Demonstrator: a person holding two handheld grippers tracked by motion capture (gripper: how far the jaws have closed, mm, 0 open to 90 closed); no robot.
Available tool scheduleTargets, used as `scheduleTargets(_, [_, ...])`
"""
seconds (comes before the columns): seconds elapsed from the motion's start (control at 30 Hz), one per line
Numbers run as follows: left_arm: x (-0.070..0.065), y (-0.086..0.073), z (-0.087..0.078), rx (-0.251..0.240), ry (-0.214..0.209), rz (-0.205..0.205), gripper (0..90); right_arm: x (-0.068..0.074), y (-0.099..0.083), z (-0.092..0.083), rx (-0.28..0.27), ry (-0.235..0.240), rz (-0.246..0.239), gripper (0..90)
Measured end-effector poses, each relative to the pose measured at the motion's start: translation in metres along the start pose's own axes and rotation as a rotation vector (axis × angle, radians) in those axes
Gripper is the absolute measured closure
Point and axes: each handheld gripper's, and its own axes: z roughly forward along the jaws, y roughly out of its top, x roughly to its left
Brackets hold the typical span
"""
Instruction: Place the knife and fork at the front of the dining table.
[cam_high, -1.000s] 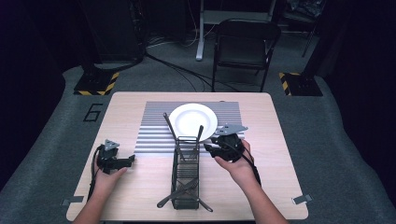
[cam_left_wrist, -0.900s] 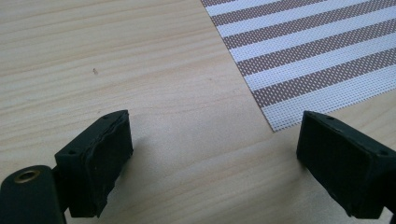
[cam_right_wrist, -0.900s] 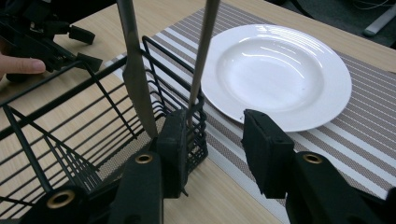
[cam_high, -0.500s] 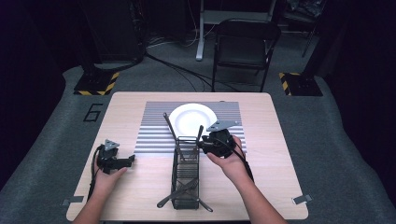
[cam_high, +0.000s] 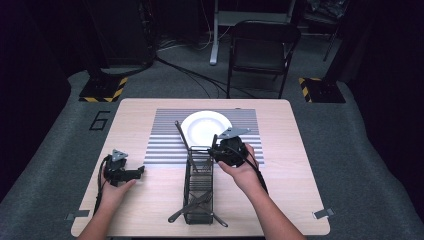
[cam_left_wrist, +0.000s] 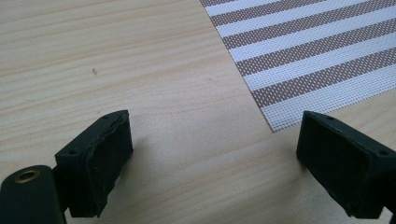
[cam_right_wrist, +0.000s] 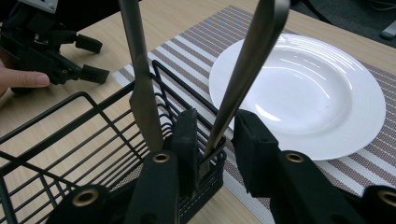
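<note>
A black wire cutlery basket (cam_high: 199, 185) (cam_right_wrist: 83, 94) lies on the wooden table, and two metal utensils rise from its far end. In the right gripper view one utensil (cam_right_wrist: 140, 84) stands left of the jaws. The other utensil (cam_right_wrist: 252, 51) passes between them. My right gripper (cam_high: 216, 150) (cam_right_wrist: 215, 135) is at that end of the basket. Its jaws have just been closing around the handle, with slim gaps still on both sides. Just beyond it, a white plate (cam_high: 205, 127) (cam_right_wrist: 303, 93) sits on the striped placemat (cam_high: 165, 140). My left gripper (cam_high: 140, 171) (cam_left_wrist: 215, 149) rests open on bare wood at the left.
More cutlery (cam_high: 190, 205) sticks out of the basket's near end. The placemat's corner (cam_left_wrist: 317, 60) lies ahead of the left jaws. The left gripper (cam_right_wrist: 93, 59) shows far off past the basket. A folding chair (cam_high: 262, 47) stands beyond the table's far edge.
My right gripper has shifted left to the basket's far end, and its jaws have narrowed around a utensil handle. The left gripper has stayed where it was.
</note>
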Motion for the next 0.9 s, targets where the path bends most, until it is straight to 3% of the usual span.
scheduleTargets(0.53, [-0.0001, 0.0001, 0.0001, 0.000, -0.001, 0.001, 10.3, 0.0003, 0.0047, 0.0008, -0.013, 0.006, -0.005, 82.7])
scheduleTargets(0.9, [-0.0001, 0.0001, 0.0002, -0.001, -0.001, 0.001, 10.3, 0.0039, 0.0053, -0.0012, -0.024, 0.019, -0.017, 85.7])
